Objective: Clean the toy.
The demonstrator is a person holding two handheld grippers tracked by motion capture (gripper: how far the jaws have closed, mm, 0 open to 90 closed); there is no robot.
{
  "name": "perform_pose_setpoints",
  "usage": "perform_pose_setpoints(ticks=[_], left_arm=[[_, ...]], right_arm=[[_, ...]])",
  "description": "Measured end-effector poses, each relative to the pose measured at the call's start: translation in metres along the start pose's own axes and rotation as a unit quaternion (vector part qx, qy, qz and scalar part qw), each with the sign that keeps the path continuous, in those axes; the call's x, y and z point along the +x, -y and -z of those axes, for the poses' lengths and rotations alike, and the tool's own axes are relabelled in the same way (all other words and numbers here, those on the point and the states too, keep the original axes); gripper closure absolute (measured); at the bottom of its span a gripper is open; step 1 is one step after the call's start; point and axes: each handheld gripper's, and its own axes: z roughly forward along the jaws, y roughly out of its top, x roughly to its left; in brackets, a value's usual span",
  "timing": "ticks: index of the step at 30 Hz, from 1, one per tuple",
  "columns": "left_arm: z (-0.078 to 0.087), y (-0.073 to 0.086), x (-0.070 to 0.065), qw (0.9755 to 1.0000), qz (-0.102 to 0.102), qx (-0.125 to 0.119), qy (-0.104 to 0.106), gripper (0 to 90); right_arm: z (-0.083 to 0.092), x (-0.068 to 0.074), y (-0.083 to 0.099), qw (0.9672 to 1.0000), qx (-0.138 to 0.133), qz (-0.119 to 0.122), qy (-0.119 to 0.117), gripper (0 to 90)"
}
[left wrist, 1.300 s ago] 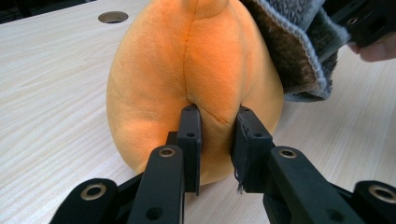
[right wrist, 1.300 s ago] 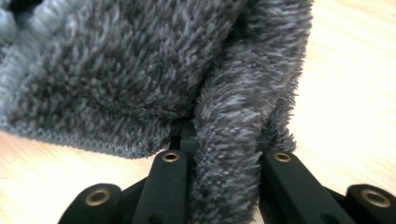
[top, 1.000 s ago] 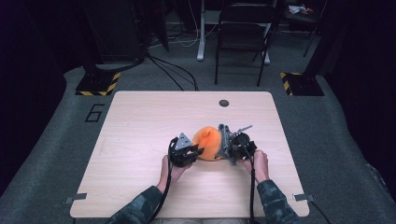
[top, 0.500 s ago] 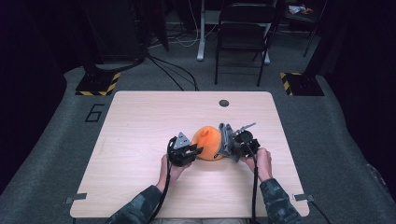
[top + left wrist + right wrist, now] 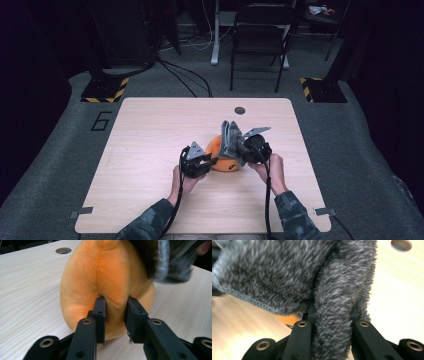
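Grippers at work on a round orange plush toy [image 5: 223, 155] near the middle of the pale wooden table [image 5: 150, 130].
Left gripper [image 5: 115, 312] pinches a fold of the toy's fabric, its jaws having just eased slightly apart. Right gripper [image 5: 329, 315] is clamped tight on a fuzzy grey knitted cloth [image 5: 231, 138], held above the toy's right side.

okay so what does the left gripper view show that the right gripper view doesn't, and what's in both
Left gripper view: the orange plush toy seen almost whole, the left gripper pinching a fold of it; its fingers have just been easing apart, the fold between them.

Right gripper view: the right gripper shut on a bunched fold of fuzzy grey cloth, seen close up.

Both: the light wood table, its round hole, the grey cloth and some orange plush.
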Motion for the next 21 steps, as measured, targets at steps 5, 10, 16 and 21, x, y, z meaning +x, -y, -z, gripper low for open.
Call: perform_pose_setpoints(ticks=[5, 10, 16, 21], left_arm=[[0.004, -0.001, -0.003, 0.9993, -0.020, 0.005, -0.030, 48.6], [-0.003, 0.003, -0.007, 0.9962, -0.057, 0.025, -0.061, 46.8], [-0.004, 0.004, -0.006, 0.9971, -0.051, 0.009, -0.056, 77.9], [0.002, -0.008, -0.004, 0.9986, -0.036, 0.011, -0.038, 81.9]], right_arm=[[-0.011, -0.009, 0.007, 0.9998, 0.005, -0.021, -0.002, 75.9], [-0.016, -0.013, 0.011, 0.9995, 0.008, -0.029, -0.009, 75.8], [-0.015, -0.013, 0.011, 0.9996, 0.008, -0.027, -0.005, 75.8], [-0.007, -0.015, 0.008, 0.9994, -0.003, -0.035, -0.001, 75.9]])
